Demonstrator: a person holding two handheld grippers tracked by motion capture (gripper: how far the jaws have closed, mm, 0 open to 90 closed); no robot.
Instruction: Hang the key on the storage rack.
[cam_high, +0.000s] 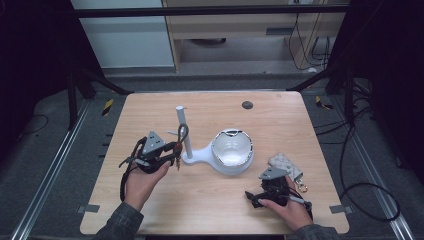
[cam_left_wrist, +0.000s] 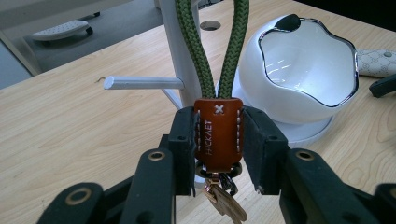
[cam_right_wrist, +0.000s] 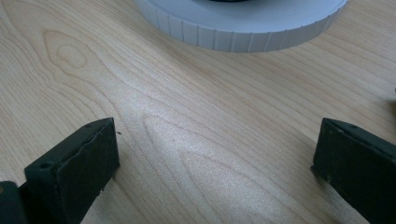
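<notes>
We are holding the keyring (cam_left_wrist: 218, 135) by its brown leather tab, the left gripper (cam_left_wrist: 218, 140) clamping that tab between both jaws, just left of the white stand (cam_high: 186, 135) near the middle of the table (cam_high: 150, 210). Its green cord loop (cam_left_wrist: 217, 46) is rising beside the stand's post, near the side peg (cam_left_wrist: 142, 83). The cord is looking soft and floppy, the whole thing light, so the stiff tab is probably the best grip while keys (cam_left_wrist: 226, 205) are dangling below. The right gripper (cam_right_wrist: 215, 154) is resting near the bowl (cam_high: 231, 149) with jaws wide apart, holding nothing.
</notes>
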